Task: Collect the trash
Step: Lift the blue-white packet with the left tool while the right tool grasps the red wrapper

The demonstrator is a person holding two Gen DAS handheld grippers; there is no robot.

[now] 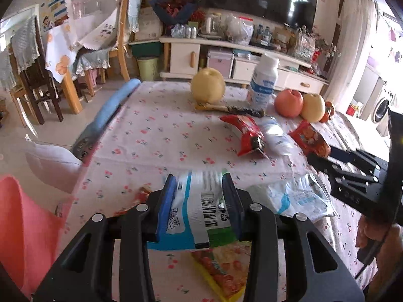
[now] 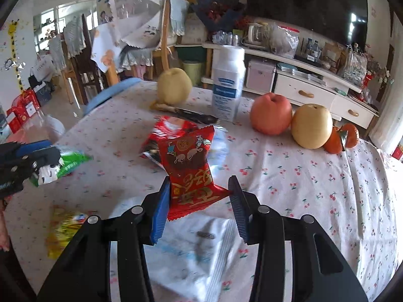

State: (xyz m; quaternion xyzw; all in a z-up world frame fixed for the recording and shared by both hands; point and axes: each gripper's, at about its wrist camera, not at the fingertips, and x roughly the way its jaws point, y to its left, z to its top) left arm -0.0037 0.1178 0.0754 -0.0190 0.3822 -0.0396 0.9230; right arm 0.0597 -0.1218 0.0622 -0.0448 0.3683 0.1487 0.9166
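My left gripper (image 1: 199,183) is shut on a blue, white and green snack wrapper (image 1: 199,209), held above the flowered tablecloth (image 1: 151,136). It also shows in the right wrist view (image 2: 63,163) with the left gripper (image 2: 35,161) at the left edge. My right gripper (image 2: 199,186) holds a red wrapper with gold print (image 2: 191,171) between its jaws, lifted off the table. The right gripper shows in the left wrist view (image 1: 320,158) too. A red crumpled wrapper (image 1: 245,136), a white-blue wrapper (image 1: 275,136), a clear plastic bag (image 1: 294,196) and a yellow-red packet (image 1: 224,269) lie on the table.
A pear (image 1: 207,85), a white bottle (image 1: 263,83), an apple (image 1: 288,103), another pear (image 1: 313,107) and tangerines (image 2: 342,136) stand at the far side. A knife-like tool (image 1: 234,109) lies by the first pear. A pink bag (image 1: 22,226) hangs at the left edge. Chairs stand beyond.
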